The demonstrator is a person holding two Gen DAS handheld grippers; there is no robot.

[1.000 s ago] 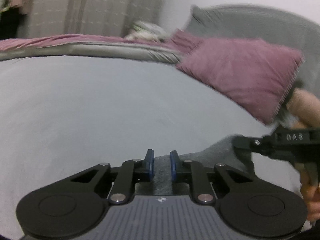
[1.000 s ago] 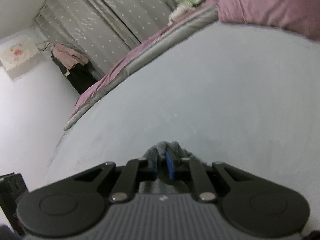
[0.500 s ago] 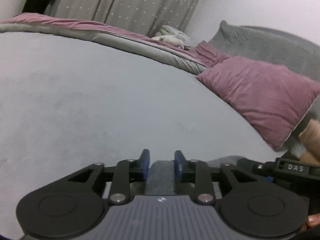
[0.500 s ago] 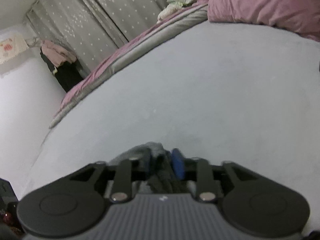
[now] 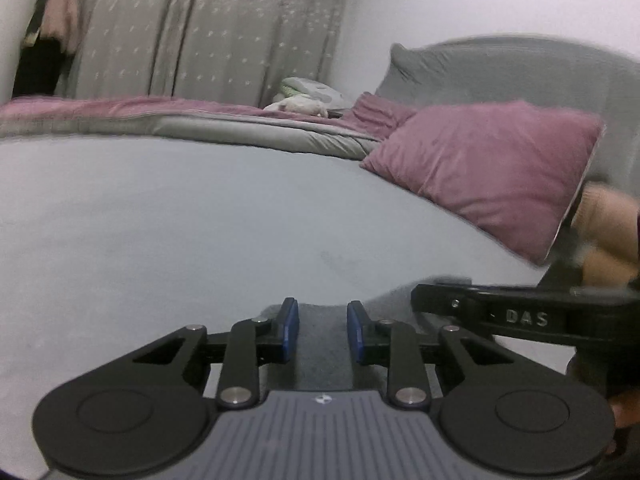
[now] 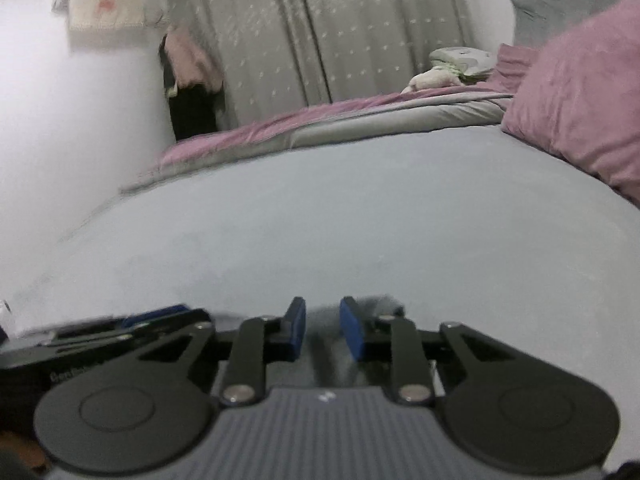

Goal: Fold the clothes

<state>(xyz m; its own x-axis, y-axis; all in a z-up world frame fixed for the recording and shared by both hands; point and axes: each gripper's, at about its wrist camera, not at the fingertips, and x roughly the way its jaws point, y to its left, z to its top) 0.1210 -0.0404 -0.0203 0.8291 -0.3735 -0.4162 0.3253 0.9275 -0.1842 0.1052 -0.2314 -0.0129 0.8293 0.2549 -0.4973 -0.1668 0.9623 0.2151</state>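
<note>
Left gripper (image 5: 322, 330): jaws part-spread, just been closing a little; grey cloth (image 5: 320, 354) lies in the gap and runs back under the tool, pads don't look pressed on it, so not pinching as far as I can see.

Cloth: low at the near edge of the bed (image 5: 200, 220), spreading from the left tool rightward under the other tool; long axis looks to run across the view, left to right, but most of it is hidden under the bodies, so can't confirm.

Right gripper (image 6: 322, 328): jaws apart, also just been closing; cloth (image 6: 322, 354) shows between and below the pads, no contact visible; blurred, so contact unclear.

Both tools side by side, each with cloth directly at its tips; neither clearly nearer. Pillow (image 5: 492, 176) sits far right, well apart from the cloth.

My read: regrip comes next; the edge is already between both pairs of pads.
</note>
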